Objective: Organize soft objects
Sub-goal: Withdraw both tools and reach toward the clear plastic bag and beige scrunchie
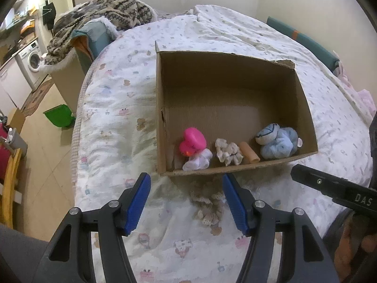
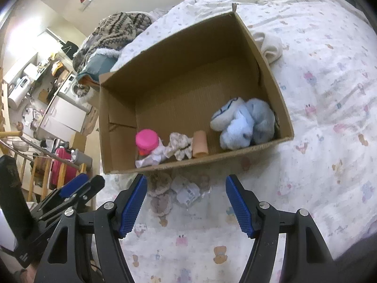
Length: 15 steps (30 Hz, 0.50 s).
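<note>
An open cardboard box (image 1: 304,99) (image 2: 278,87) sits on the bed. Along its near wall lie a pink toy (image 1: 193,141) (image 2: 146,140) on a white cloth (image 1: 198,160), a cream frilly cloth (image 1: 228,154) (image 2: 180,147), a peach tube (image 1: 249,155) (image 2: 200,143) and a light blue plush (image 1: 276,142) (image 2: 242,122). A beige frilly cloth (image 1: 208,202) (image 2: 161,193) lies on the bed in front of the box, with a white tag (image 2: 188,192) beside it. My left gripper (image 1: 186,198) is open above it. My right gripper (image 2: 186,200) is open and empty.
The bed has a white printed quilt (image 1: 122,108) (image 2: 329,108). A cream folded cloth (image 2: 271,44) lies behind the box. A knitted blanket pile (image 1: 101,18) sits at the far left. A green dustpan (image 1: 60,115) lies on the floor left.
</note>
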Tool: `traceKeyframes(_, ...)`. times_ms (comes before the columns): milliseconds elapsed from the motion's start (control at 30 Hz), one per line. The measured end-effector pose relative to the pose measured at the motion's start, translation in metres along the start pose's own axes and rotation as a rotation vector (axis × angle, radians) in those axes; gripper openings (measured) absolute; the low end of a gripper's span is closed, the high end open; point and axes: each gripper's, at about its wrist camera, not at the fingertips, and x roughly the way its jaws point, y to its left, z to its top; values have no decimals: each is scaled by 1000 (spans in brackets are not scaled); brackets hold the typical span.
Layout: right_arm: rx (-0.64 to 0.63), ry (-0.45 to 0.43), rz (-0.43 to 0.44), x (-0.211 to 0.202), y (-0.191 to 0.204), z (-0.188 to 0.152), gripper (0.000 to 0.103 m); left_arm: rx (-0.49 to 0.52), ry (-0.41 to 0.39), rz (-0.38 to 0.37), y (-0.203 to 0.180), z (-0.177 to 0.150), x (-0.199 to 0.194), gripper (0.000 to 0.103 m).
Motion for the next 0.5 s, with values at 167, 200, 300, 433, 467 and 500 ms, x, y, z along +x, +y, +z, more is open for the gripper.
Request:
traceKeyframes(167,13,50,-17,17,-3,-7,73,-45,31,3,7,-4,6,60)
traceKeyframes(200,15,61,-24,22,-4,-7,73,-46,27,15,8,-4,8,60)
traceKeyframes(300,43,79,-5,30,-6,-7,73,-67,33,55,14,-2,17,60)
traceKeyframes(433,47,90,-20,41,-7,-4,73,-169,80,65,32,-1,29,60)
traceKeyframes(467,48,99,-22,45,-8,-3,73,-185,89,70,35,-1,31,60)
traceKeyframes(500,45,110,-29,50,-8,-2,73,-199,98,74,38,-1,34,60)
